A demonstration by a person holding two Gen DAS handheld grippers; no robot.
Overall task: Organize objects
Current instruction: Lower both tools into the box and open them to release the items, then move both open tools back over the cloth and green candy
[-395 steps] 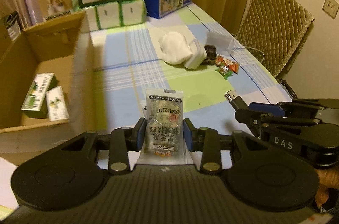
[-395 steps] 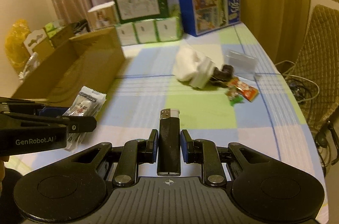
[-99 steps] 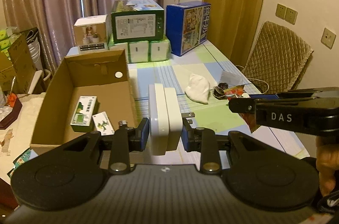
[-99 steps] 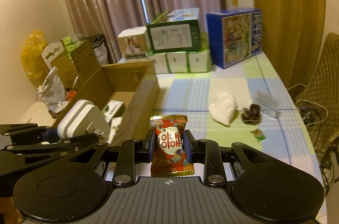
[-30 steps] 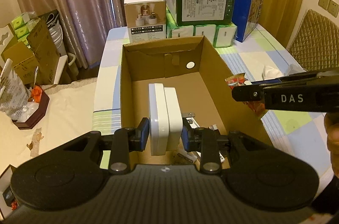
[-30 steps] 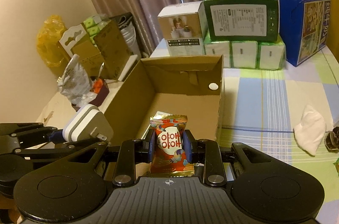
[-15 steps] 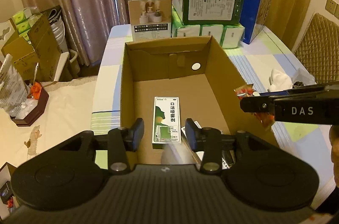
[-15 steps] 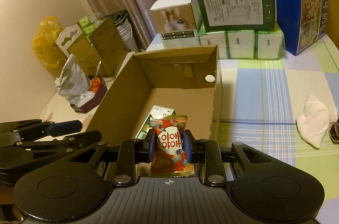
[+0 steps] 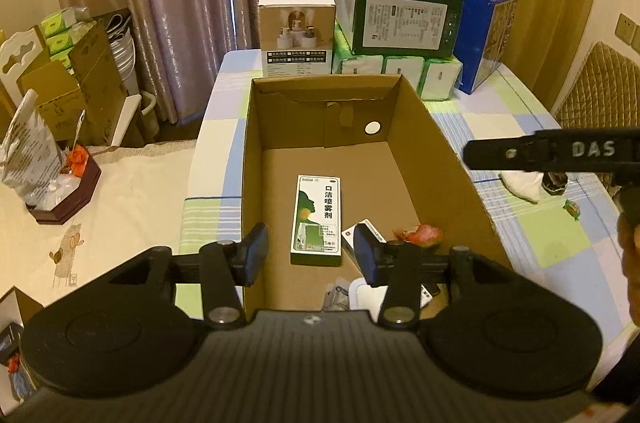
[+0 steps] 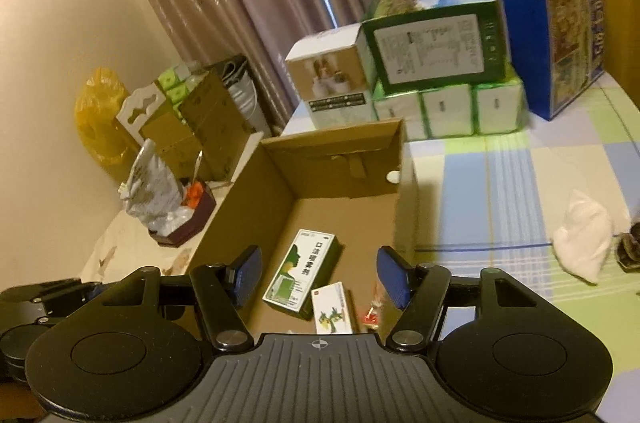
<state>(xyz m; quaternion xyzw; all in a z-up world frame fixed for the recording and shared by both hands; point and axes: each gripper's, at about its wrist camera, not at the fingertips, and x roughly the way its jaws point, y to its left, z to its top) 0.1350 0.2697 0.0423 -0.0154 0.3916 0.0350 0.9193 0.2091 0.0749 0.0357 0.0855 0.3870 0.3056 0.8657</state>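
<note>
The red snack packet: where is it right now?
In the left wrist view the red snack packet lies on the floor of the cardboard box, by its right wall, right of the green spray box.

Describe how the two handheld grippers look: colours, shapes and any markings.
The left gripper and right gripper are matte black with ribbed bodies, two round discs, silver pivot screws and dark blue finger pads. Seen side-on, the right gripper carries white "DAS" lettering.

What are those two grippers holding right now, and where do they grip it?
Nothing. The left gripper and right gripper are both open and empty above the cardboard box.
</note>
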